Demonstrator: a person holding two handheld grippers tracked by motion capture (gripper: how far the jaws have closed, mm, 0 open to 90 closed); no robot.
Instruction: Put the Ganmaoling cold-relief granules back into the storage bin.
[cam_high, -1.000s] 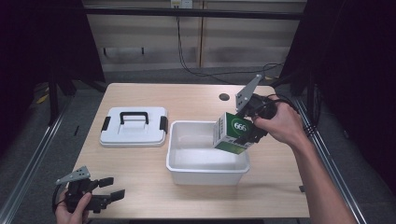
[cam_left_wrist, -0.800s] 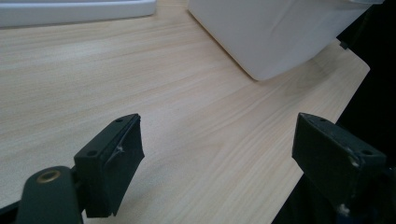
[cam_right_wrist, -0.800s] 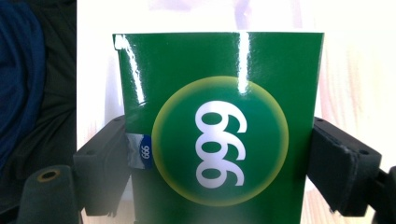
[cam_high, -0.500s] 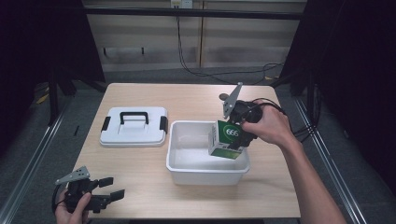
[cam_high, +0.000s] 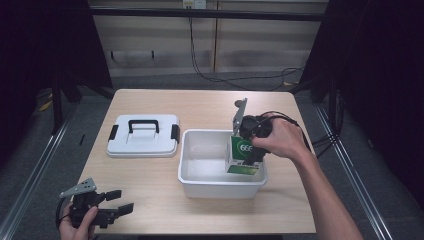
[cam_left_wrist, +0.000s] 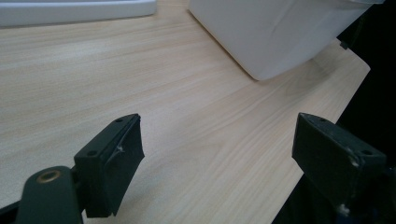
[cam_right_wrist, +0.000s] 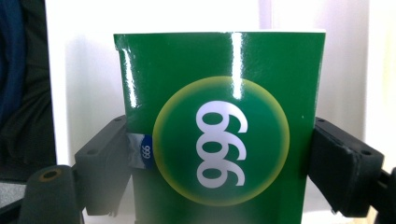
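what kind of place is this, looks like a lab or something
Probably a lab or recording workspace, not a home: a bare wooden table inside a dark metal frame, and loose cables on the floor behind.

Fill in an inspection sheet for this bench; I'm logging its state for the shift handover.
Surface: light wood table, no marks seen.
Job's things: white bin, open, mid-table; green box marked 999, lowered into the bin's right side; white lid with black handle, flat, left of the bin.
Clutter: nothing seen.
Grippers: right gripper shut on the green box; left gripper open, holding nothing, at the near left edge.
Cables: black cable by the right hand; more on the floor behind.
Surroundings: dark curtains, pale back wall.
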